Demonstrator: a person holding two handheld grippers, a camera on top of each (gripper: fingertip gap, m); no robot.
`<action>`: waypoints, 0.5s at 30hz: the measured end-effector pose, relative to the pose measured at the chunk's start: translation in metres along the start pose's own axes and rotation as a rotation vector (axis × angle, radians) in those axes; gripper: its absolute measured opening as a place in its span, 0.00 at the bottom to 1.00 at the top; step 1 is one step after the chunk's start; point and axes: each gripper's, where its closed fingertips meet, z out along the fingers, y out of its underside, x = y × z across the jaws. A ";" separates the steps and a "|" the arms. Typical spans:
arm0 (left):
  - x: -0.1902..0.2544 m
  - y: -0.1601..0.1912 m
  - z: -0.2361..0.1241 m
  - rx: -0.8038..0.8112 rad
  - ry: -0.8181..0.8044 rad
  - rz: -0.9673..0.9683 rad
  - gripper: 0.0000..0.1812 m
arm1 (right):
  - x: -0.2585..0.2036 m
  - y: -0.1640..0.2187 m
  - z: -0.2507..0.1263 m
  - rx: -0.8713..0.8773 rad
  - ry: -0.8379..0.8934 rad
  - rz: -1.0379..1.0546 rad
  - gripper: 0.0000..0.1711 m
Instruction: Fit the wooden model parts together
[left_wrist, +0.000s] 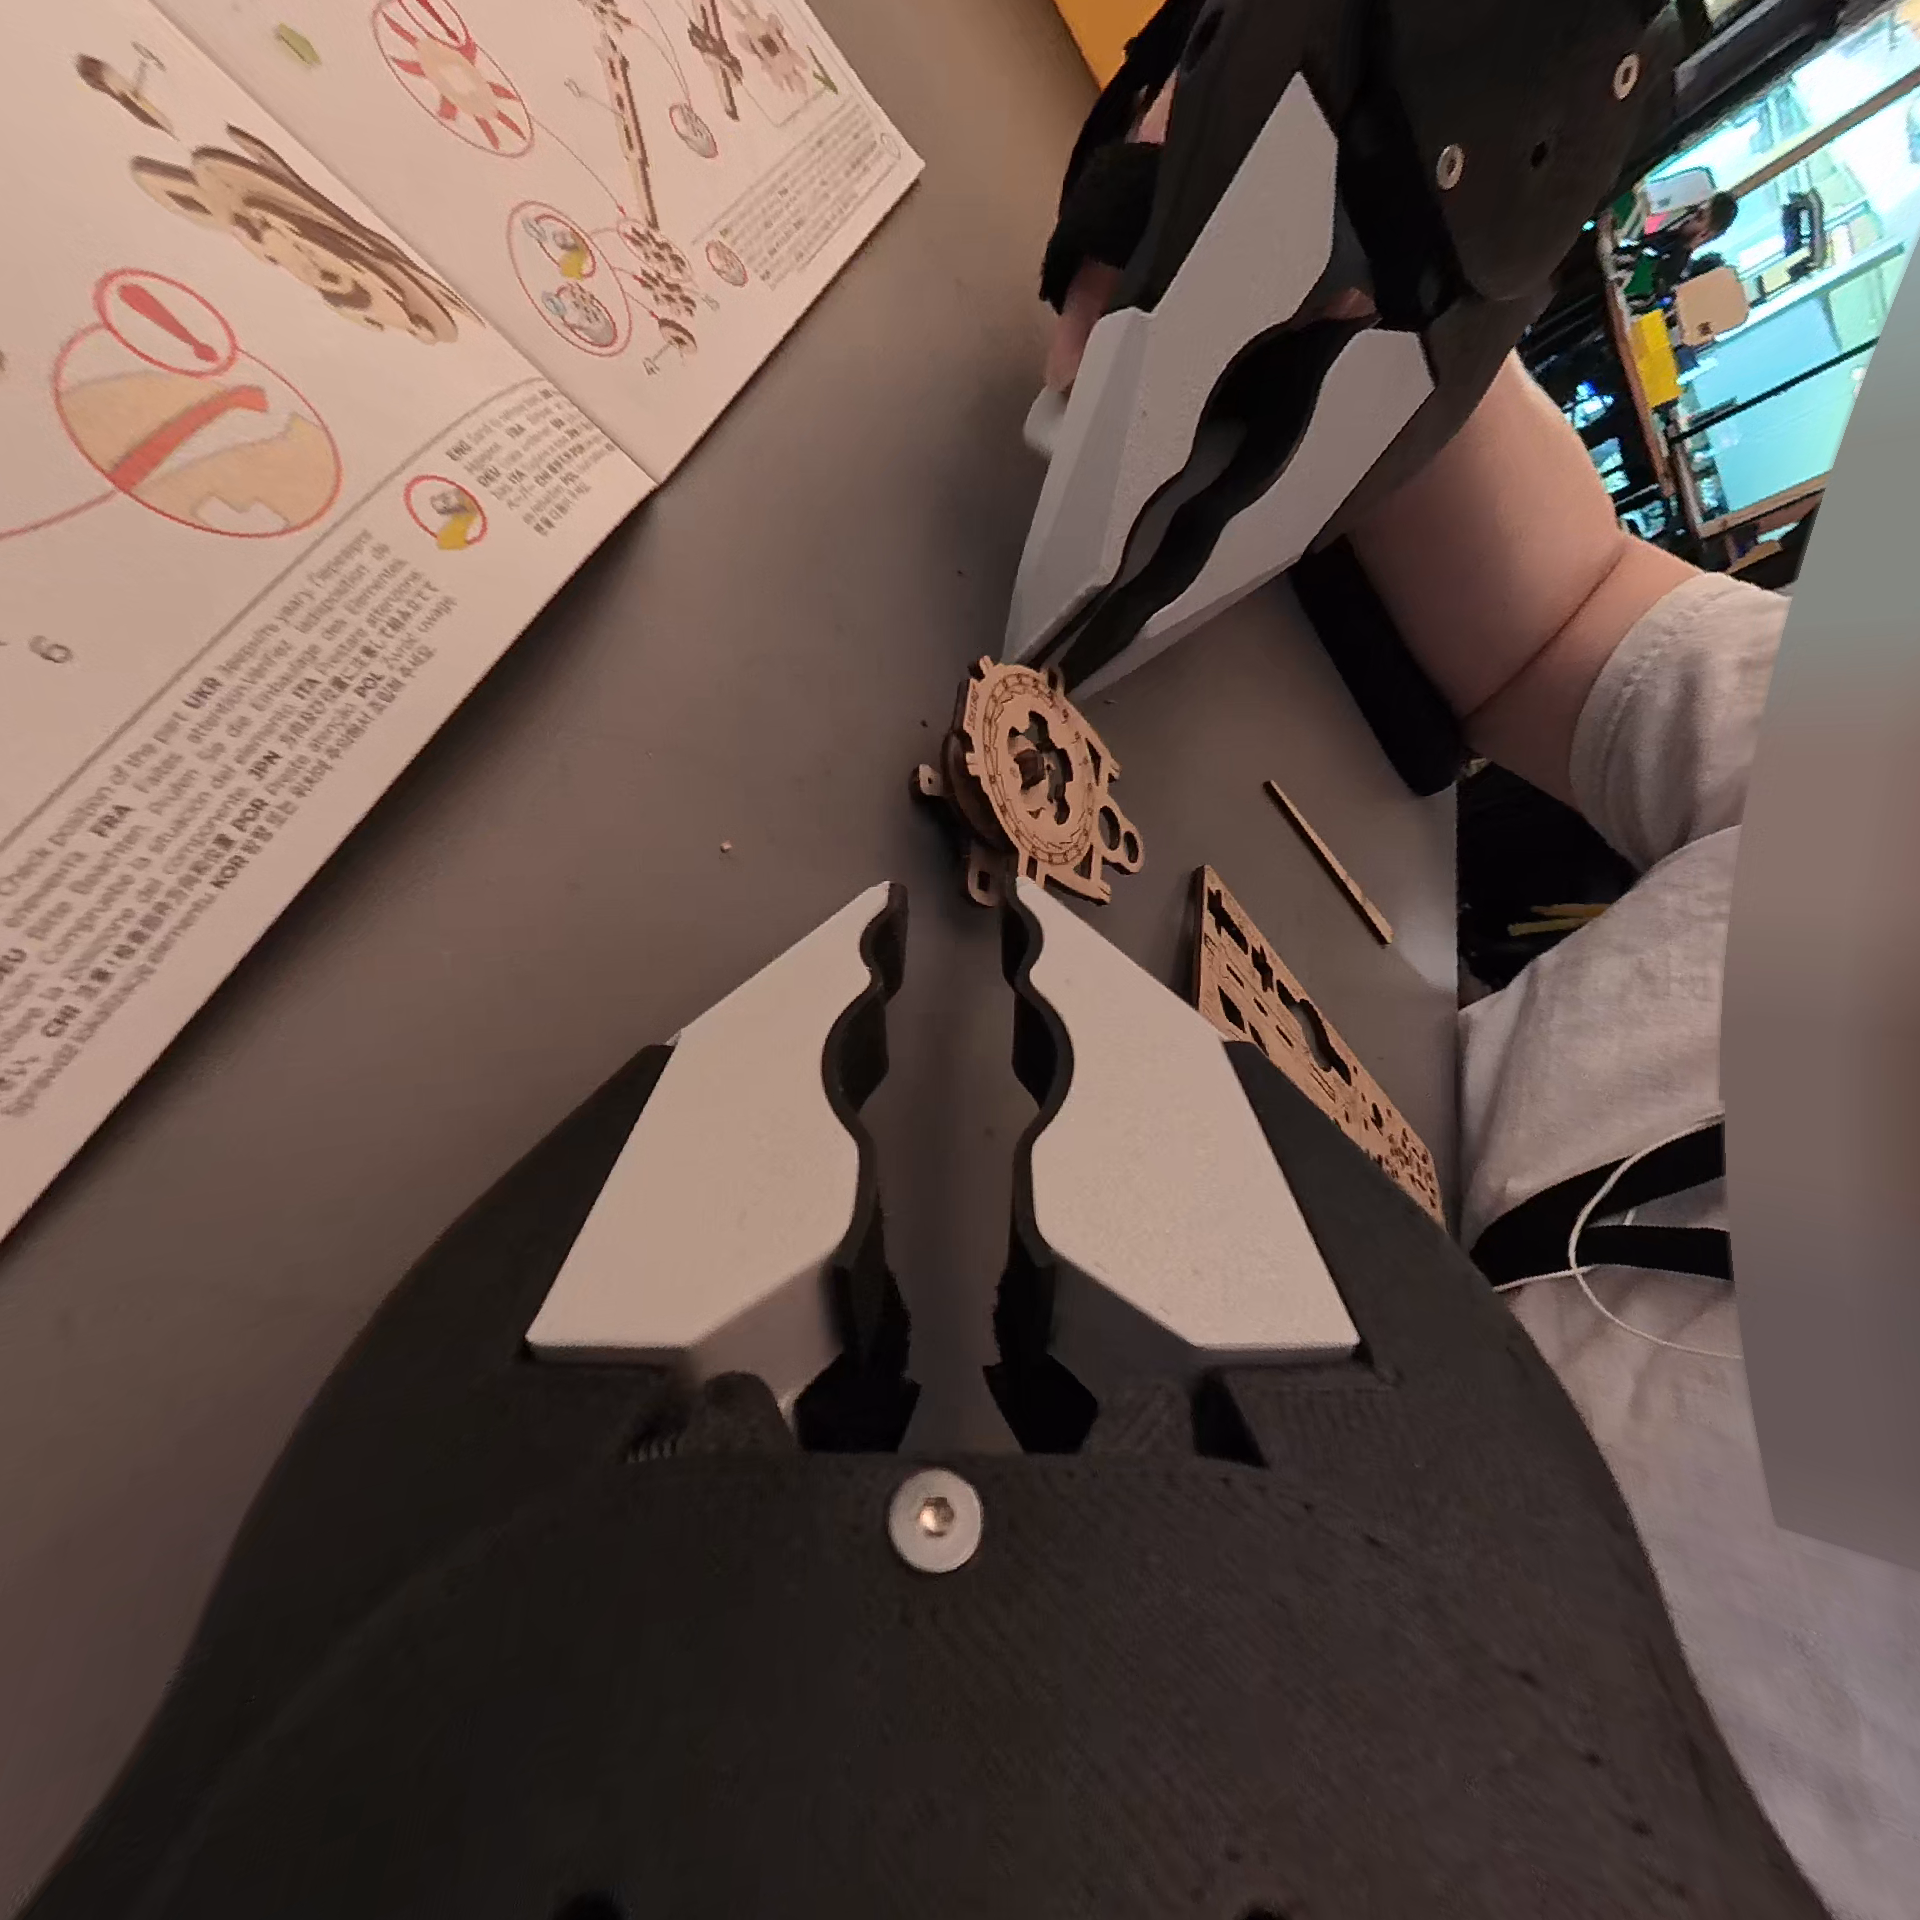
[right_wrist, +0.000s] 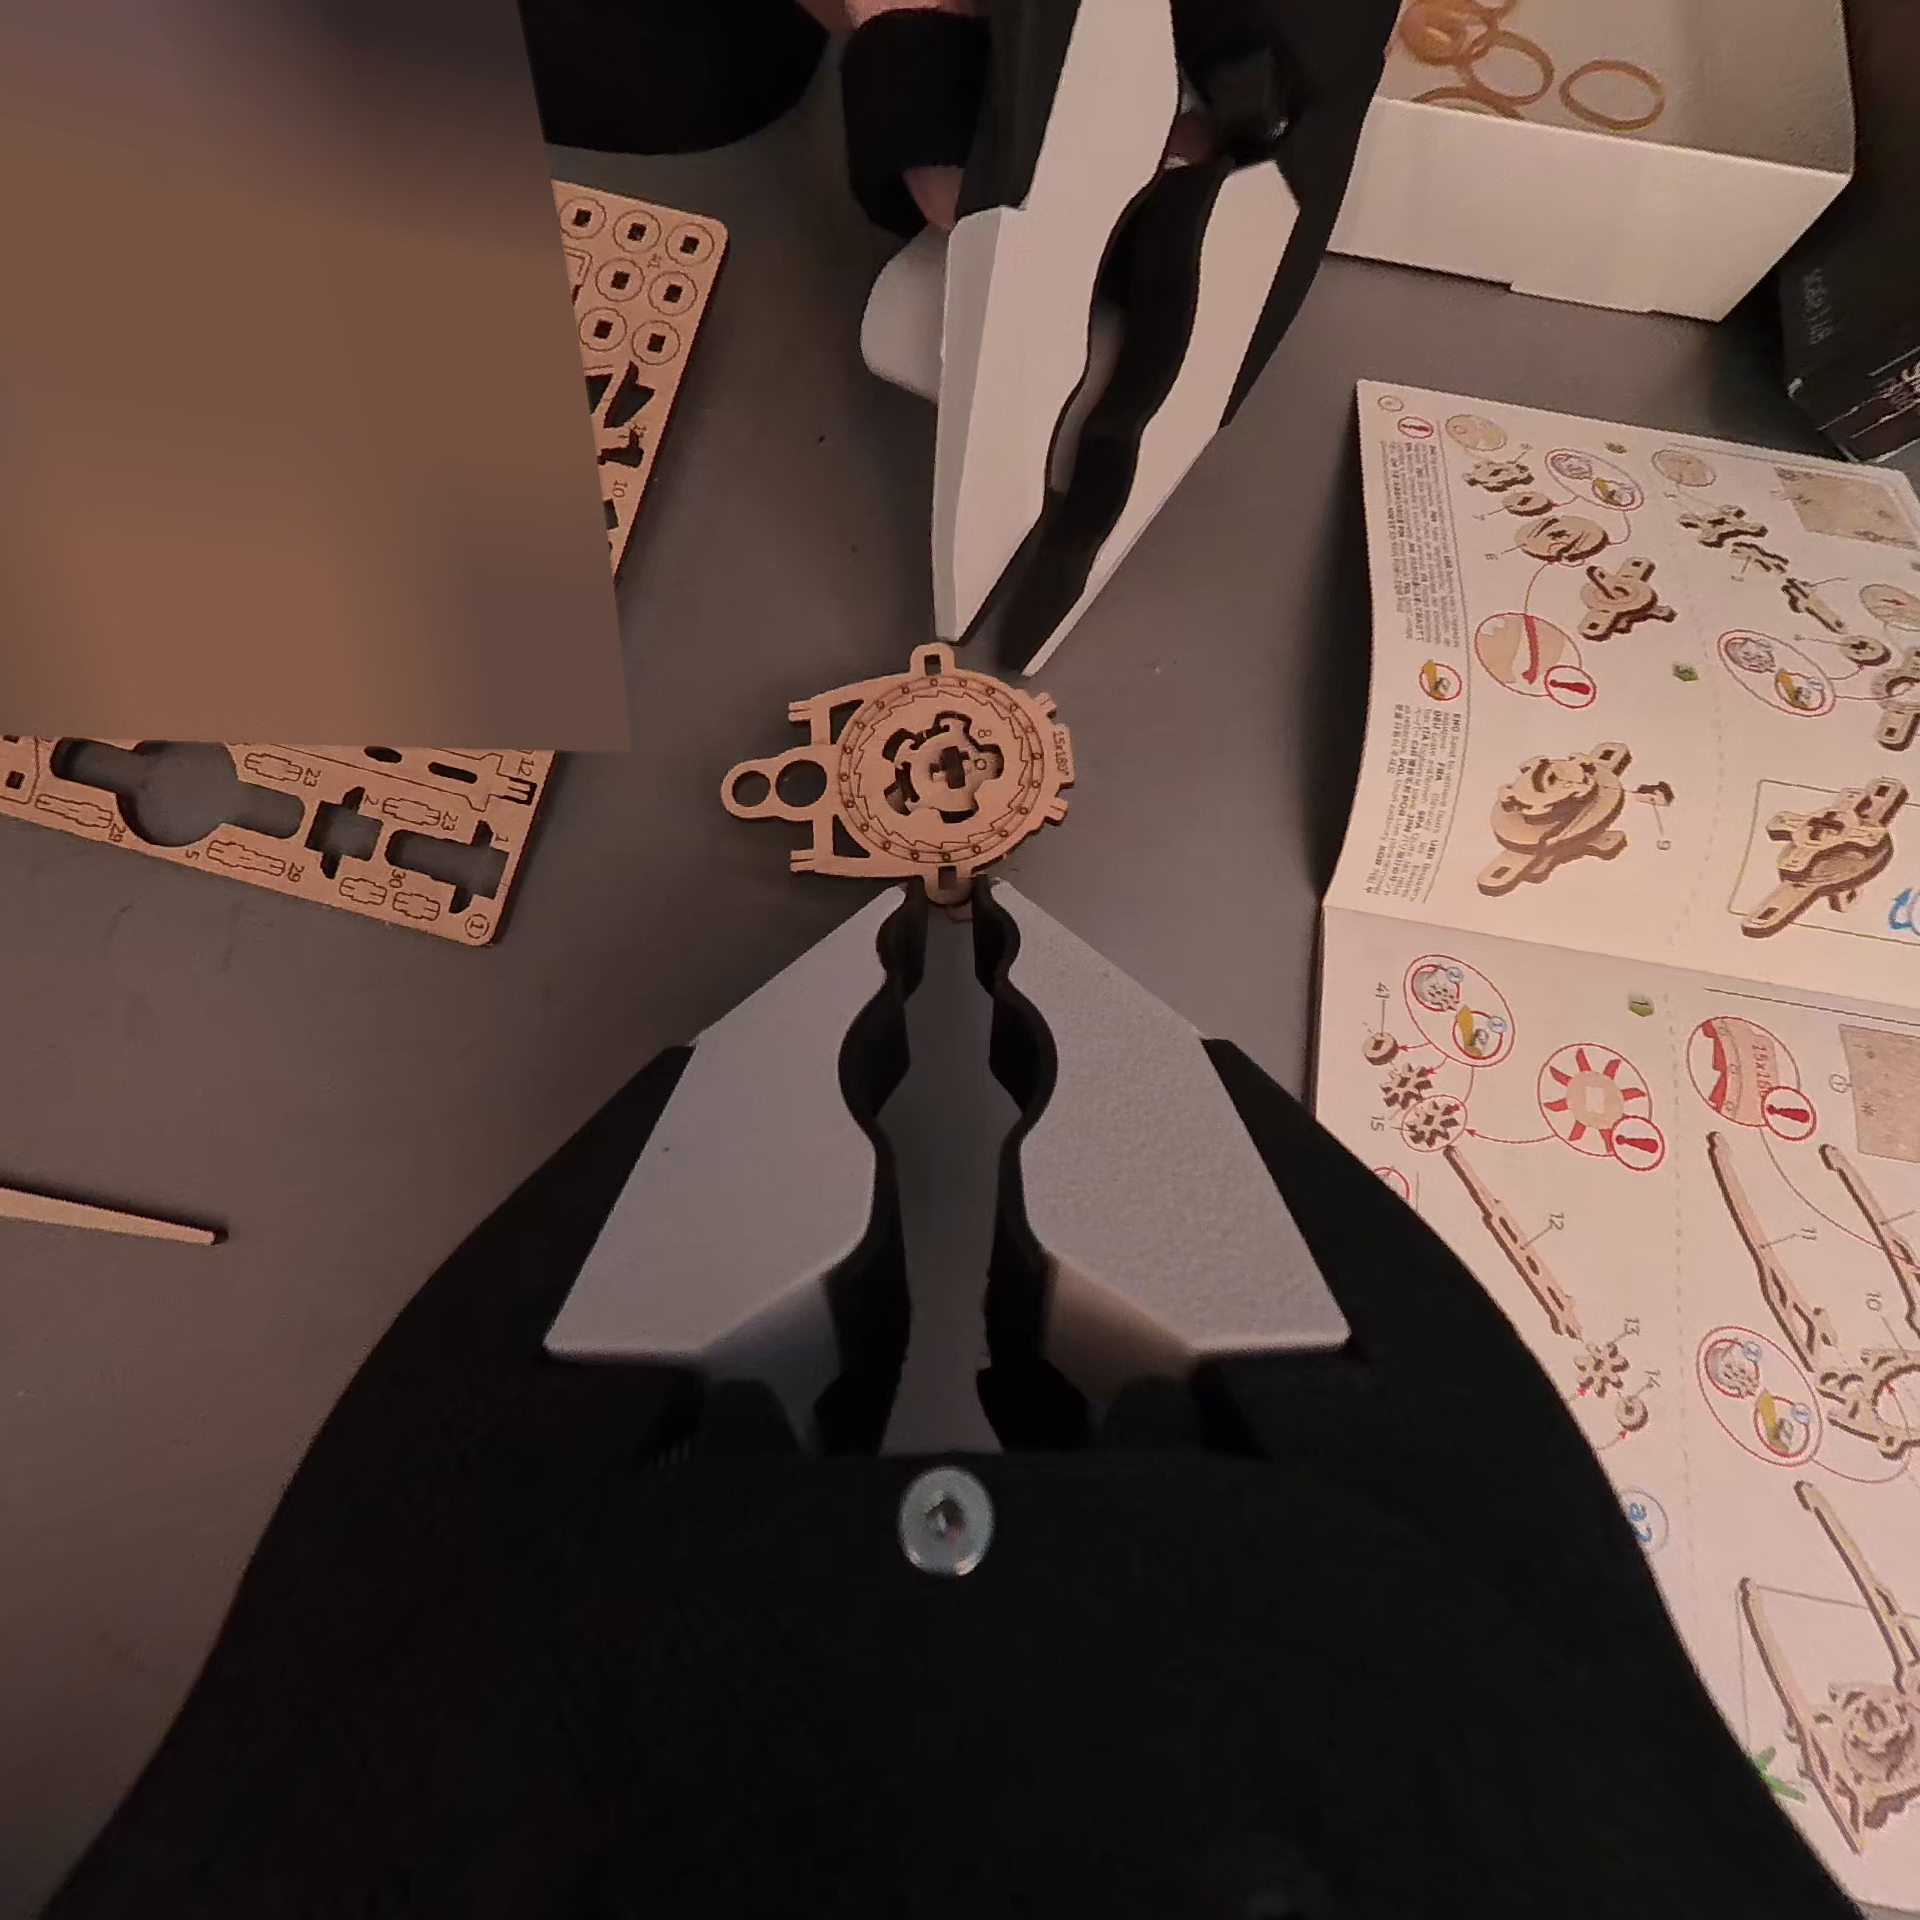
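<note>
At the middle of the right wrist view, the right gripper (right_wrist: 943, 902) pinches a small tab on the wooden model part (right_wrist: 902, 777). Across from it, the left gripper (left_wrist: 954, 896) is open beside the part, above the grey table (right_wrist: 260, 1091).

The open booklet (right_wrist: 1558, 831) has small print, step numbers and red warning marks beside its drawings. The wooden sheet (right_wrist: 312, 842) has tiny numbers next to its cut-out shapes. The round wooden part (right_wrist: 914, 774) has a small mark on its rim (very tiny). The black box (right_wrist: 1849, 343) has pale letters.
</note>
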 end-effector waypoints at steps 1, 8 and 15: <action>0.000 0.001 0.001 -0.008 0.002 0.001 0.09 | 0.000 0.000 0.000 -0.001 -0.001 0.002 0.04; -0.001 0.002 0.002 -0.021 -0.012 0.012 0.08 | 0.001 0.000 0.000 -0.011 -0.013 0.024 0.04; -0.001 -0.003 -0.004 -0.031 -0.006 0.019 0.09 | 0.001 -0.005 -0.004 -0.035 -0.054 -0.009 0.04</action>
